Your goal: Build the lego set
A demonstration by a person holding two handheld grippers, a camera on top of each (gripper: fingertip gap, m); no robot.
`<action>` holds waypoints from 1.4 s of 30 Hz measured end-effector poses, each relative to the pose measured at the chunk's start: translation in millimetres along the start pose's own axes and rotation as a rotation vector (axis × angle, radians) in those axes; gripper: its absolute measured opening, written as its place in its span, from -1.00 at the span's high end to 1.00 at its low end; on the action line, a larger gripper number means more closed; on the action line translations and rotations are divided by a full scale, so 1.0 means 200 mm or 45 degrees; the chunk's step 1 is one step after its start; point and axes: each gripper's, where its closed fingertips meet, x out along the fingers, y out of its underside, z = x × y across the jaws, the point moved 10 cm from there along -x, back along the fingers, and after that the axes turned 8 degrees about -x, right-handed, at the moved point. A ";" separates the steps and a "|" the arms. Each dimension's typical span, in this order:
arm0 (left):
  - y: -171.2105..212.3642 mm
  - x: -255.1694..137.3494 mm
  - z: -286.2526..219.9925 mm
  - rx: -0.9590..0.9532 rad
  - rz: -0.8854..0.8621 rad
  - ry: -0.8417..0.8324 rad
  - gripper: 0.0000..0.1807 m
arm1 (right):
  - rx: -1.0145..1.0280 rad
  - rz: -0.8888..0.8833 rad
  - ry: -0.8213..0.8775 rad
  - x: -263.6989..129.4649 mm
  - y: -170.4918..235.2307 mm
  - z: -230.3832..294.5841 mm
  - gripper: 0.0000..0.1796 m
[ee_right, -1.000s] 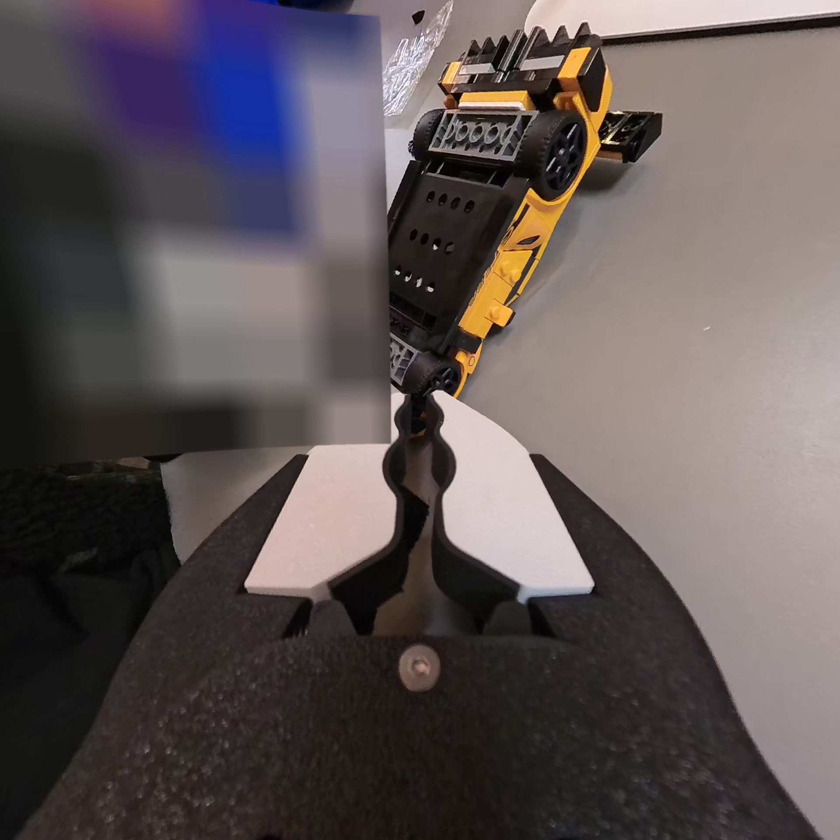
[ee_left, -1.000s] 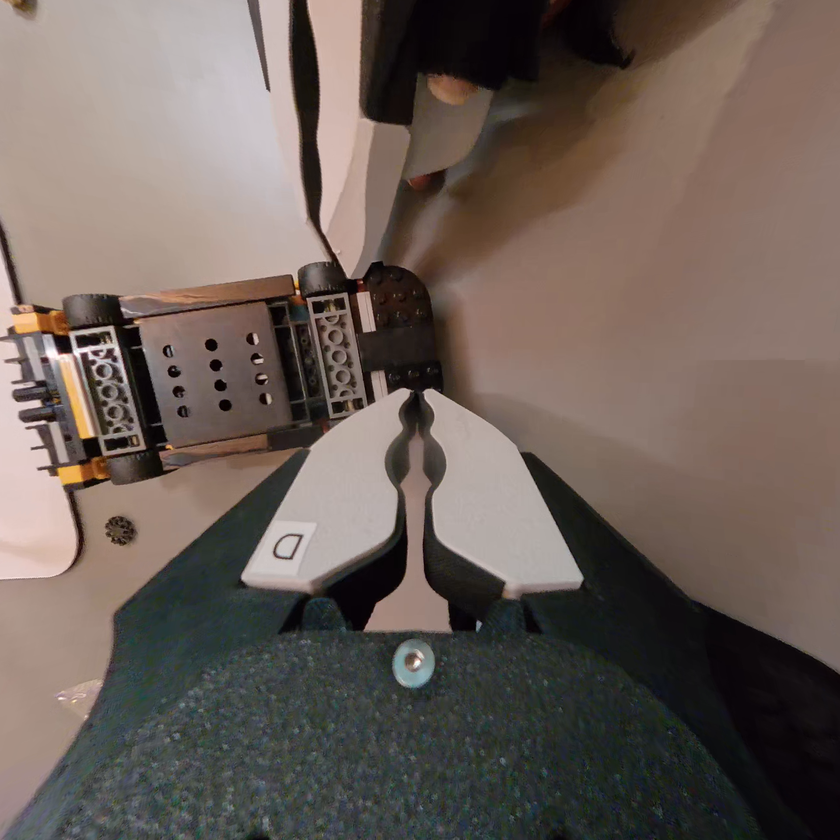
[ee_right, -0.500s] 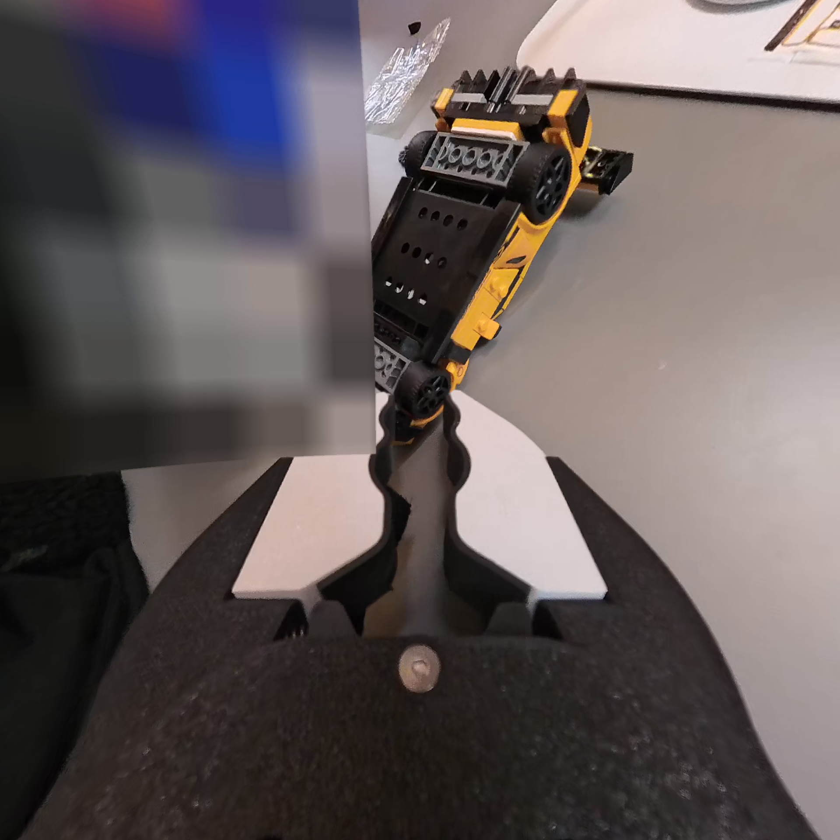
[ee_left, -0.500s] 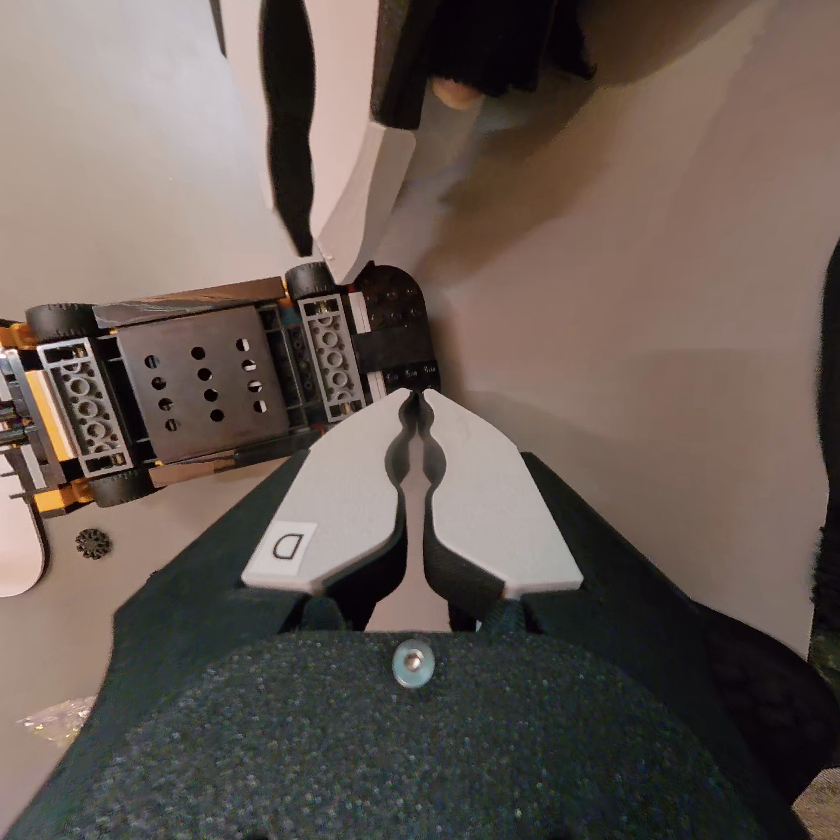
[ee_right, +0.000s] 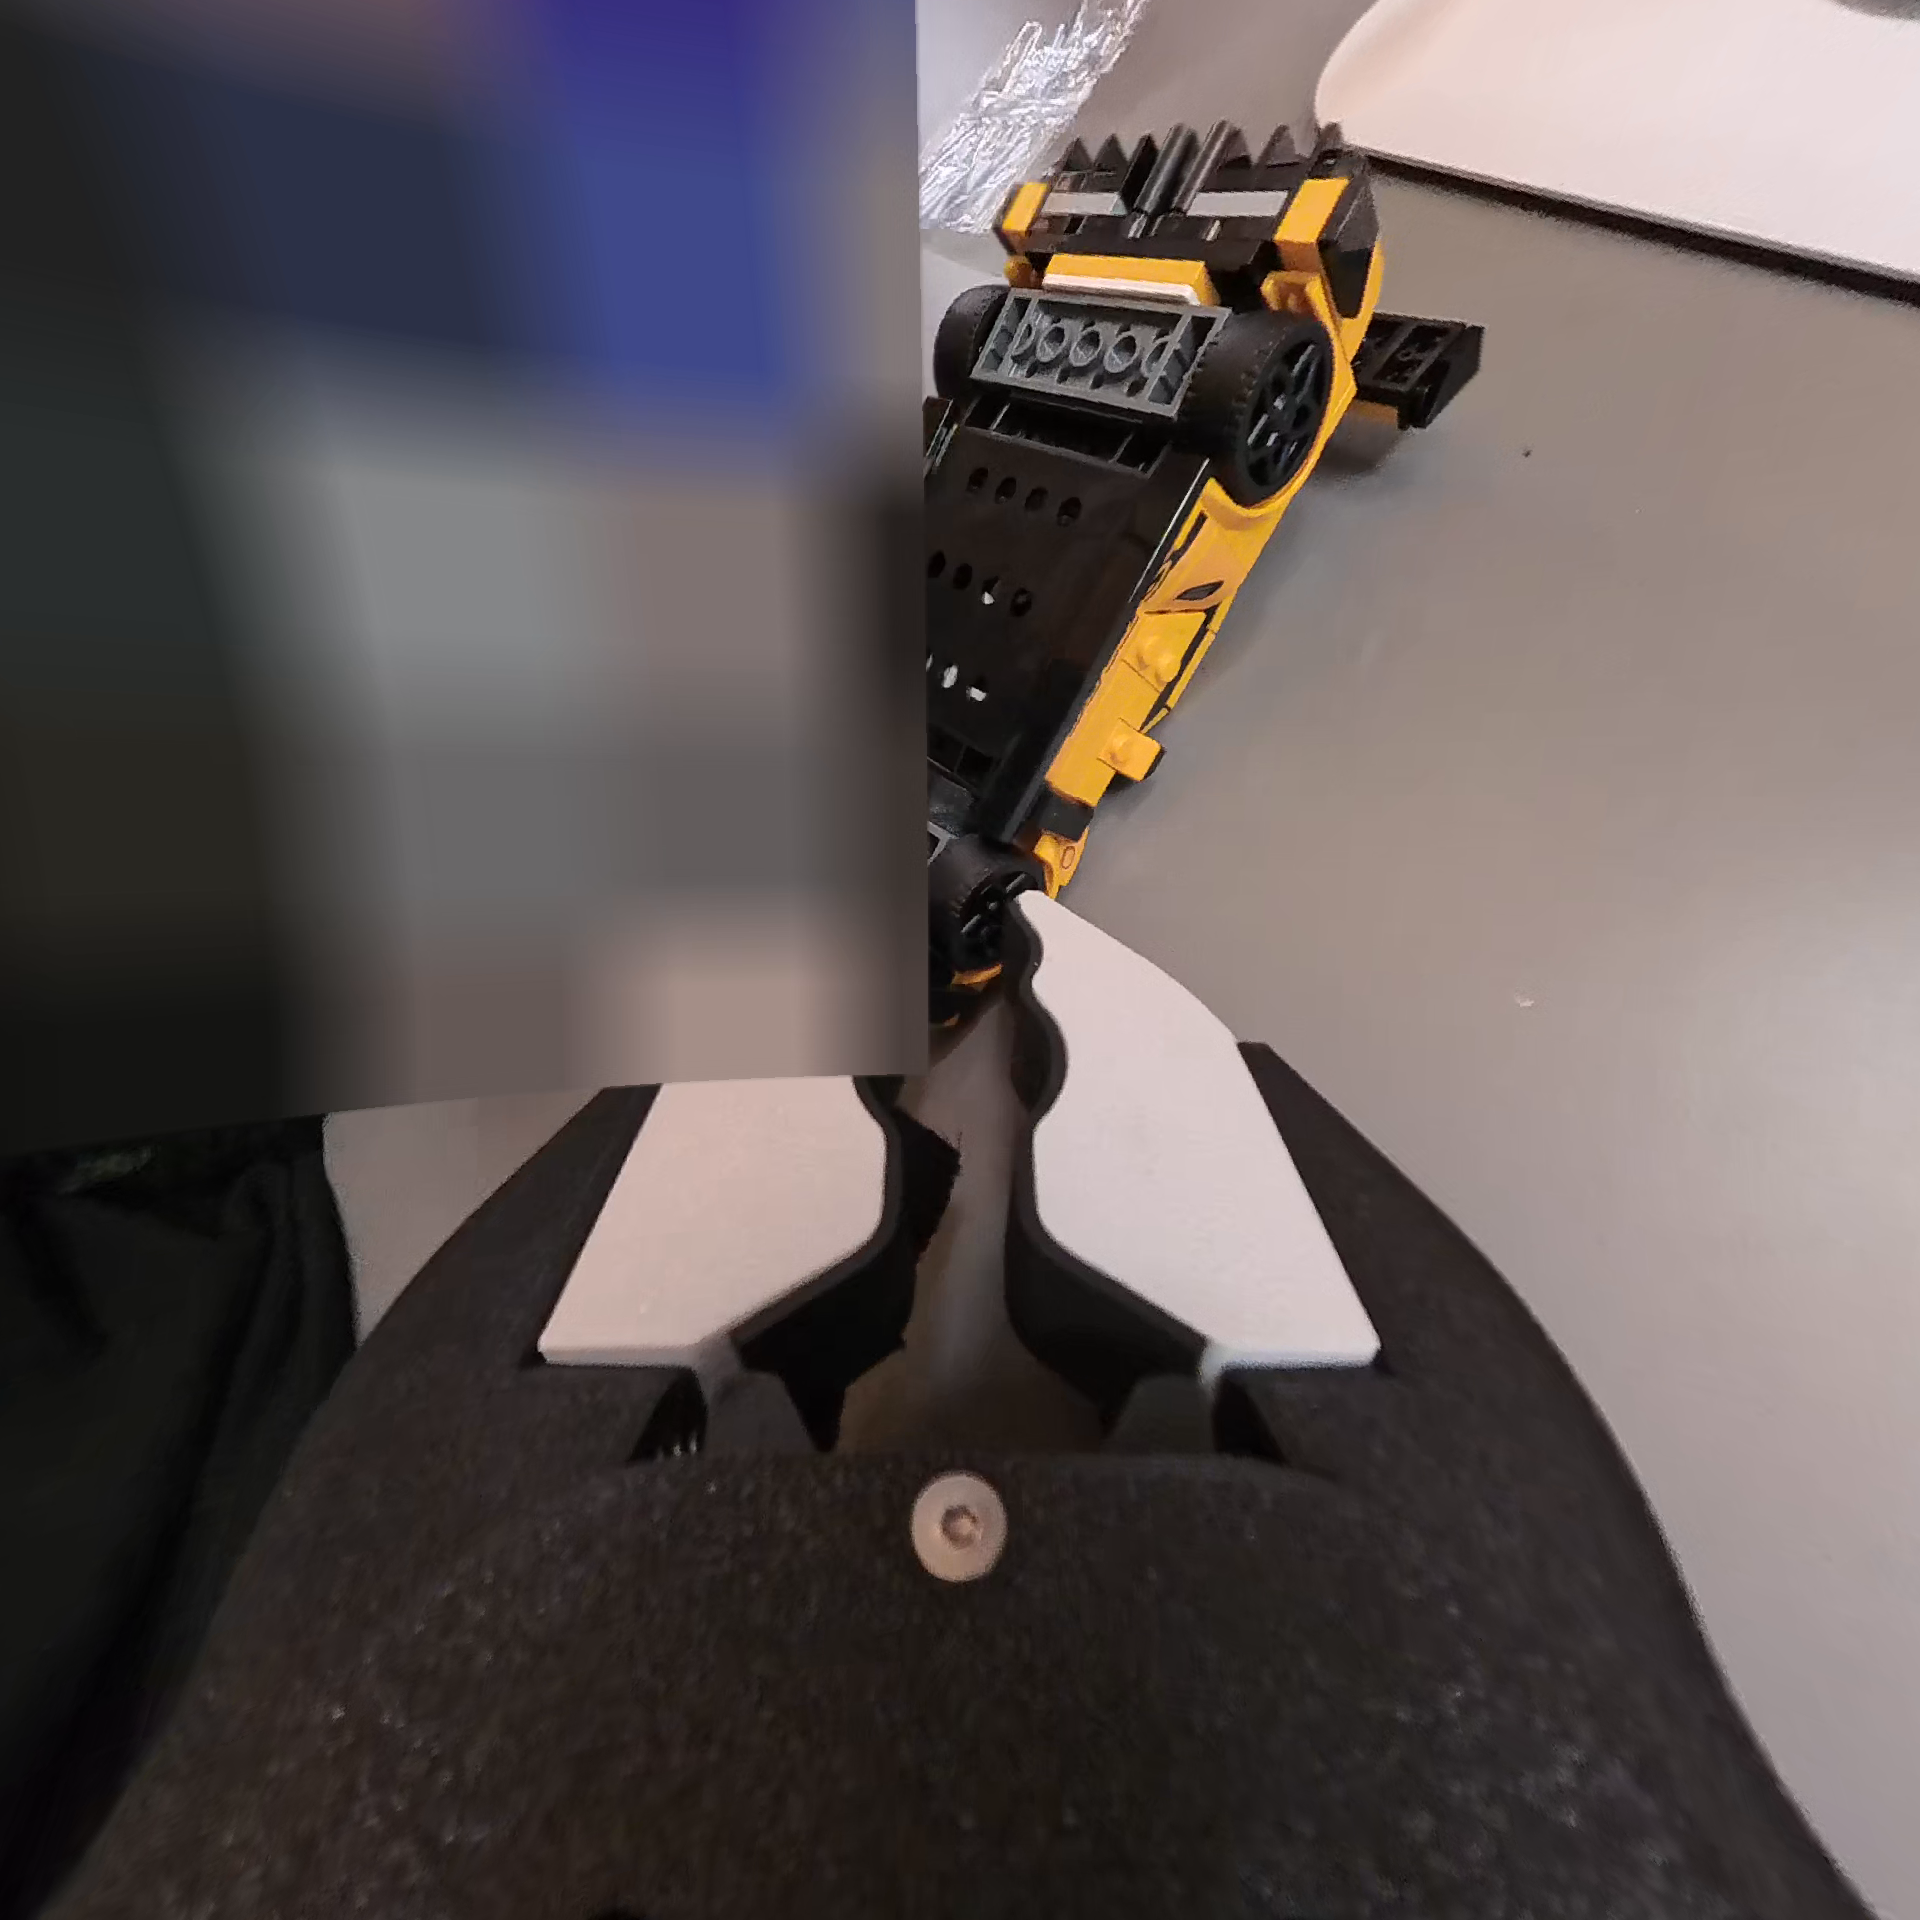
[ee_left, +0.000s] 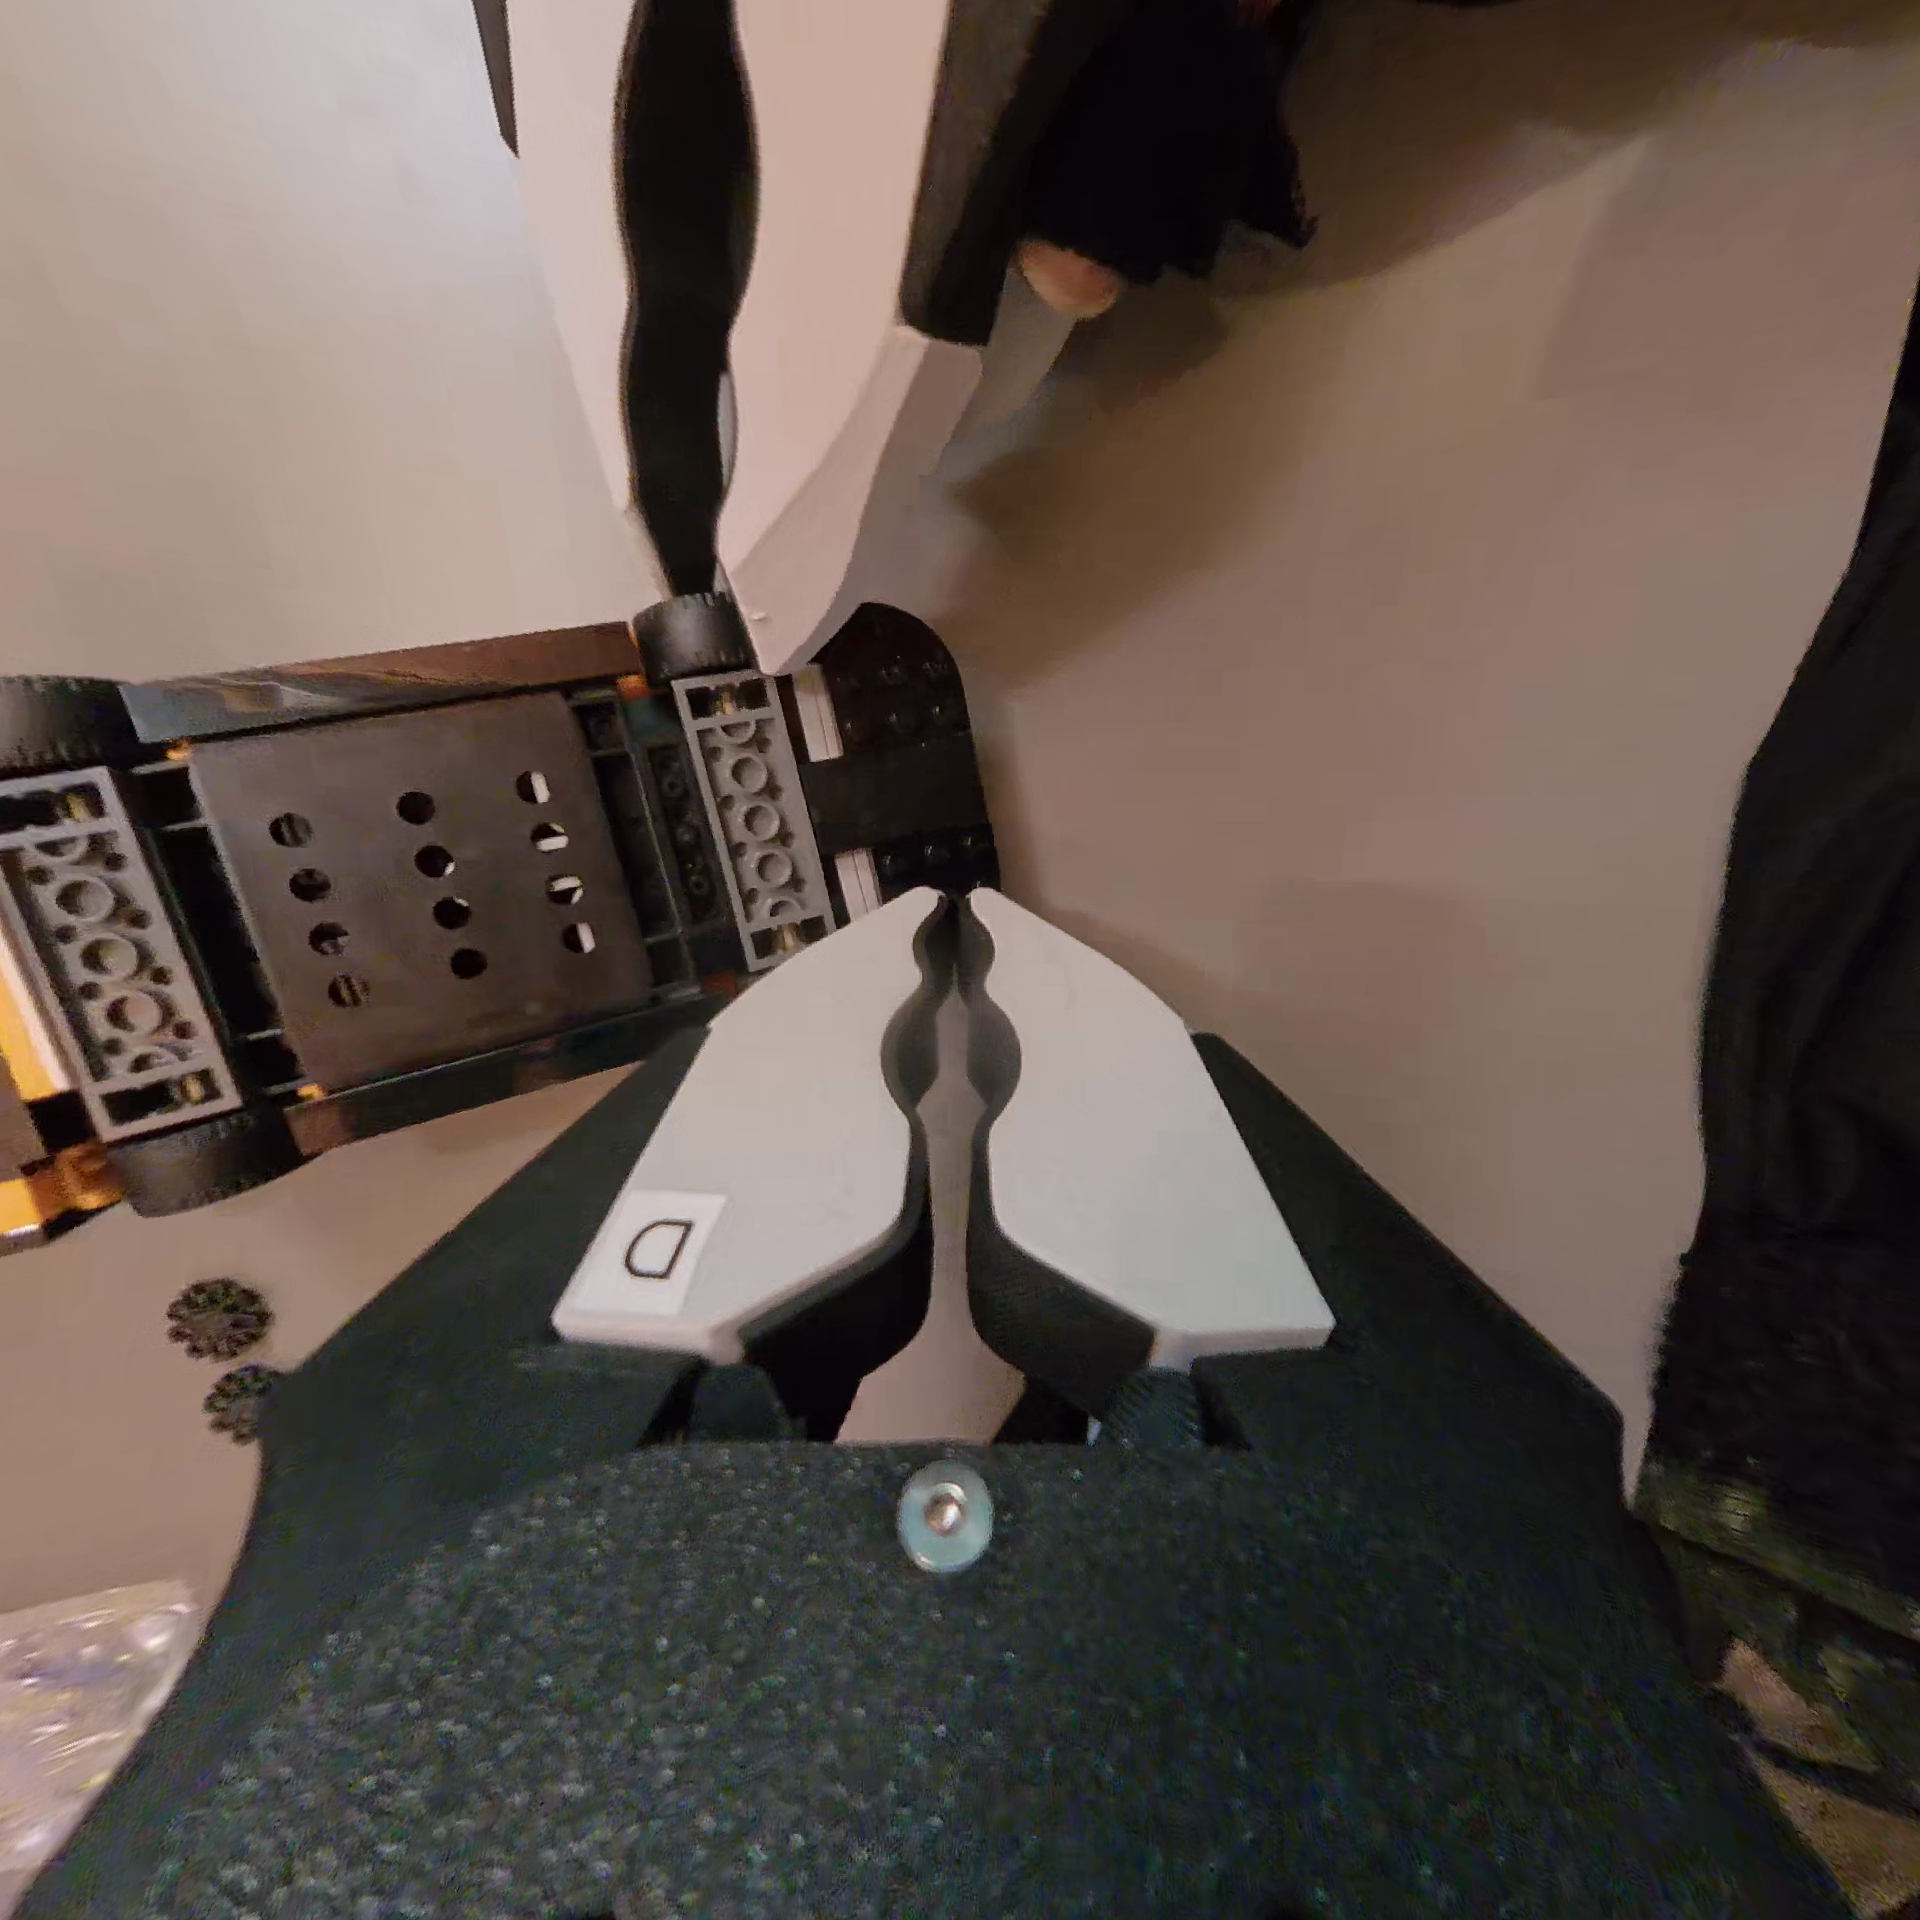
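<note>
A yellow and black lego car (ee_left: 416, 883) is held belly-up and tilted, its black underside with grey axle plates showing. My left gripper (ee_left: 951, 902) is shut on the edge of the car's black front plate. My right gripper (ee_left: 707, 592) comes in from above with its jaws apart, tips at the front wheel (ee_left: 691, 636). In the right wrist view the car (ee_right: 1143, 623) slants away and the front wheel (ee_right: 971, 914) sits at the tips of my right gripper (ee_right: 982, 930). A blurred patch hides that gripper's left finger and my left gripper.
Two small black wheel rims (ee_left: 218, 1320) lie on the grey table below the car. A clear plastic bag (ee_right: 1018, 114) and a white sheet (ee_right: 1662, 125) lie beyond it. A loose black part (ee_right: 1418, 364) lies by the car's rear. A dark sleeve (ee_left: 1818, 935) hangs at the right. Across from one pair of fingers to the other is roughly 6 cm.
My right gripper's jaws have spread from nearly shut to apart around the front wheel. Both cameras have come closer to the car. My left gripper's hold is unchanged.
</note>
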 end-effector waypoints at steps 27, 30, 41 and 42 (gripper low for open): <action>0.00 -0.07 0.03 -0.165 -0.093 0.026 1.00 | -0.041 -0.012 0.020 0.02 -0.01 0.01 0.83; 0.01 -0.04 0.02 -0.144 -0.085 -0.048 1.00 | -0.040 -0.011 0.014 0.03 -0.01 0.01 0.83; 0.02 0.00 0.01 -0.110 -0.061 -0.084 1.00 | -0.048 -0.008 0.023 0.03 -0.01 0.02 0.84; 0.02 0.00 0.01 -0.110 -0.063 -0.081 1.00 | -0.048 -0.008 0.023 0.03 -0.01 0.01 0.84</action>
